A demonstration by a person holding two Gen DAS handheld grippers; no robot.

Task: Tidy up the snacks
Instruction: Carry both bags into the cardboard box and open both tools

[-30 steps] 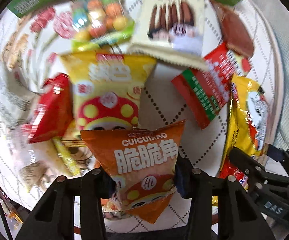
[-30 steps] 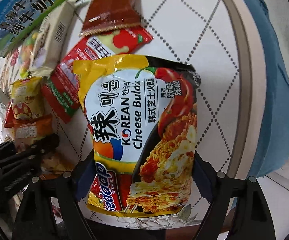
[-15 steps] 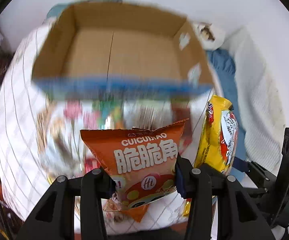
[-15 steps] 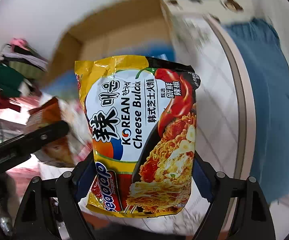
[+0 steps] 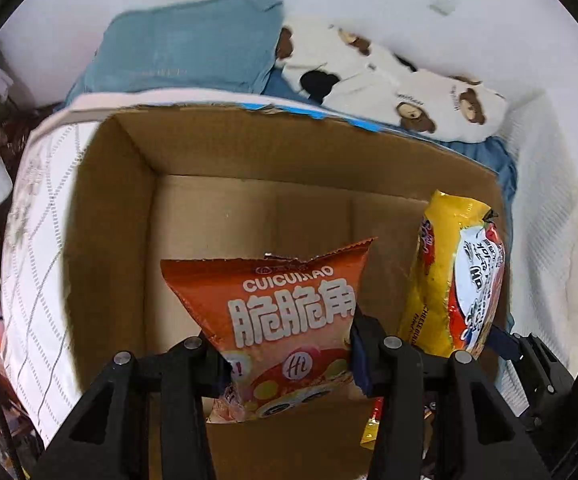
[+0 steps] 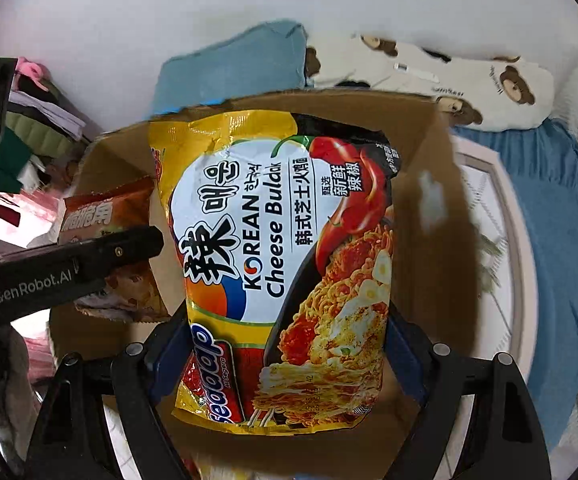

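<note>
Snacks are now hanging over the open brown cardboard box [image 5: 249,208] rather than over the pile on the quilted white cloth, where both tongs were working 1 second ago; half a second ago the box was only coming into view, blurred, and now its bare floor is filling the space ahead of both tools. That is suggesting the carry is nearly done and the release into the box is the step at hand, with no packet visible on the box floor yet. The left gripper [image 5: 289,360] is clamping the orange crinkled foil snack bag [image 5: 289,312] by its lower half, the bag standing upright between the fingers, printed "CUICUIJIAO" above 3 large white Chinese characters. The right gripper [image 6: 289,344] is pinching the yellow plastic noodle packet [image 6: 281,264] low down, the packet rising straight ahead of the tool and reading "KOREAN Cheese Buldak", with "Seatop" partly legible at the bottom. Seen from the right wrist, the left tool is reaching in from the left side, marked "GenRobot.AI", its orange bag just beside the noodle packet. Beyond the box, a blue pillow [image 5: 193,48] and a white bear-print fabric [image 5: 401,88] are lying against the wall.
</note>
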